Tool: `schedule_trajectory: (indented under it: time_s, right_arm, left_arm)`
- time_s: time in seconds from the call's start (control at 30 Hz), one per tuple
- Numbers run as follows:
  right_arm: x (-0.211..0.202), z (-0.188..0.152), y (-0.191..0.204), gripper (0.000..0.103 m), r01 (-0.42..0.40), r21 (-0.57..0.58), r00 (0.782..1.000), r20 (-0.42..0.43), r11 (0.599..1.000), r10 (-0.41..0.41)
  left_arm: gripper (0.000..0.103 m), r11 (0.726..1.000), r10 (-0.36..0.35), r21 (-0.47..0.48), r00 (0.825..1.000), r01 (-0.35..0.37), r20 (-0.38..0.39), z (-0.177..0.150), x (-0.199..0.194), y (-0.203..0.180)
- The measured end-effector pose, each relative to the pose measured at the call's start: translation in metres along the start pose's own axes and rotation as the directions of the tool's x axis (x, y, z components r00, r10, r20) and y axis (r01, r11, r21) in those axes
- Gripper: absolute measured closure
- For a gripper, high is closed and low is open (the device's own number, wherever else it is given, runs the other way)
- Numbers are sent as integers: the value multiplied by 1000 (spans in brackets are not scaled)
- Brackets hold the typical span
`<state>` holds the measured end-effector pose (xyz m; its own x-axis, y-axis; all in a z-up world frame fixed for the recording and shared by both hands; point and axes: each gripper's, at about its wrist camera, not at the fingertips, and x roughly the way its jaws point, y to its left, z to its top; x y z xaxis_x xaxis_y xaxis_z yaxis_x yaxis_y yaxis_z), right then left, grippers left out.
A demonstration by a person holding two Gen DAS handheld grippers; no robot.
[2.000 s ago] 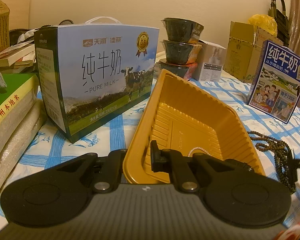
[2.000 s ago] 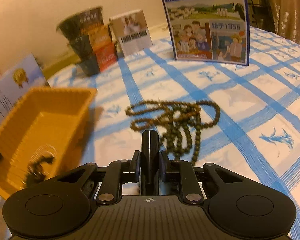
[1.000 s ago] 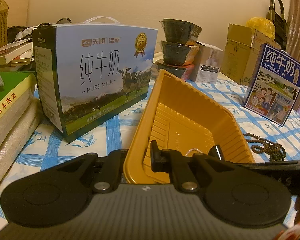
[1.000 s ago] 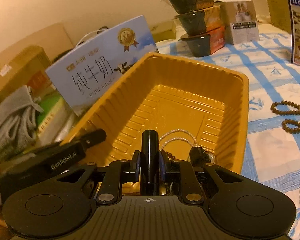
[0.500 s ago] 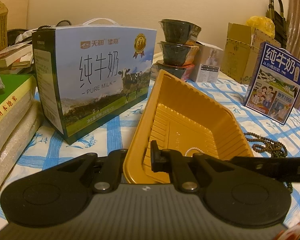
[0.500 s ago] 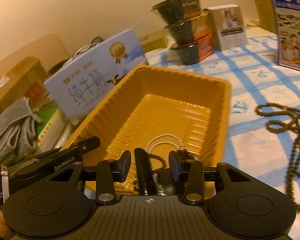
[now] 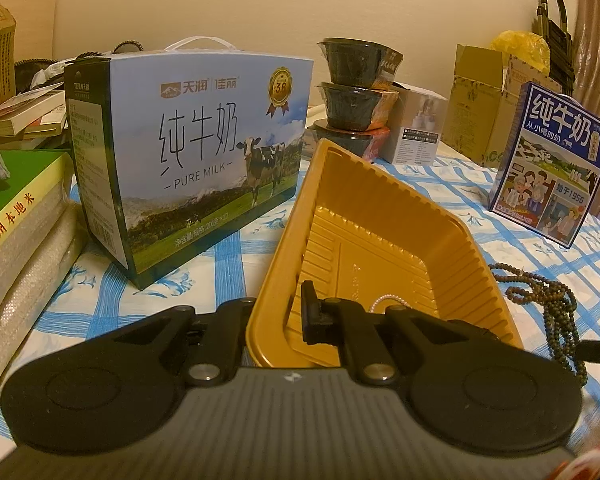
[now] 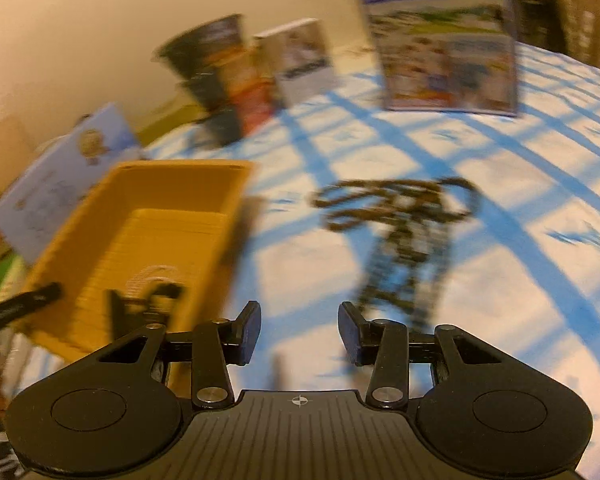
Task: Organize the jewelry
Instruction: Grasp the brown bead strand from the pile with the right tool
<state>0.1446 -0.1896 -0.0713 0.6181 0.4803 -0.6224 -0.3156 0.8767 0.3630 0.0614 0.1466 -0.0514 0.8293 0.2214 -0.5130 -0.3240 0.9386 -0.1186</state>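
While the ribbed yellow plastic tray (image 7: 384, 216) lay lengthwise away, its near rim was pinched by the left gripper (image 7: 296, 320); the right gripper (image 8: 299, 334) was seen half-spread, empty.

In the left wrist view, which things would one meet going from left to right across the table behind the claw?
Green book stack → pure milk carton → yellow tray → brown bead necklace, with the small blue milk box standing behind it.

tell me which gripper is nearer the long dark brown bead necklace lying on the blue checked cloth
Right. The right gripper, open and empty, points at the dark brown bead necklace just ahead of it. The left gripper is clamped on the yellow plastic tray's rim, necklace off to its side.
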Motion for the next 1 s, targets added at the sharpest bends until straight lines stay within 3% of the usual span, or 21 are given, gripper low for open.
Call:
schedule_trajectory:
  time_s: [0.33, 0.63, 0.77, 0.87, 1.0]
  right_arm:
    - [6, 18, -52, 60, 97, 61, 995, 28, 993, -98]
    - [40, 54, -73, 60, 27, 172, 999, 38, 985, -34]
    - [55, 67, -88, 61, -12, 277, 999, 51, 961, -2]
    - [66, 75, -100, 69, -38, 354, 998, 57, 934, 18]
    - [79, 82, -112, 74, -10, 443, 1000, 27, 897, -2]
  left_arm:
    - [94, 1000, 2, 9, 1000, -2, -2, 0, 0, 0]
    - [94, 1000, 4, 10, 1000, -4, -5, -1, 1, 0]
    - [94, 1000, 5, 12, 1000, -5, -9, -1, 1, 1]
    - [94, 1000, 5, 12, 1000, -4, -9, -1, 2, 1]
    - [94, 1000, 4, 11, 1000, -4, -11, -1, 2, 1]
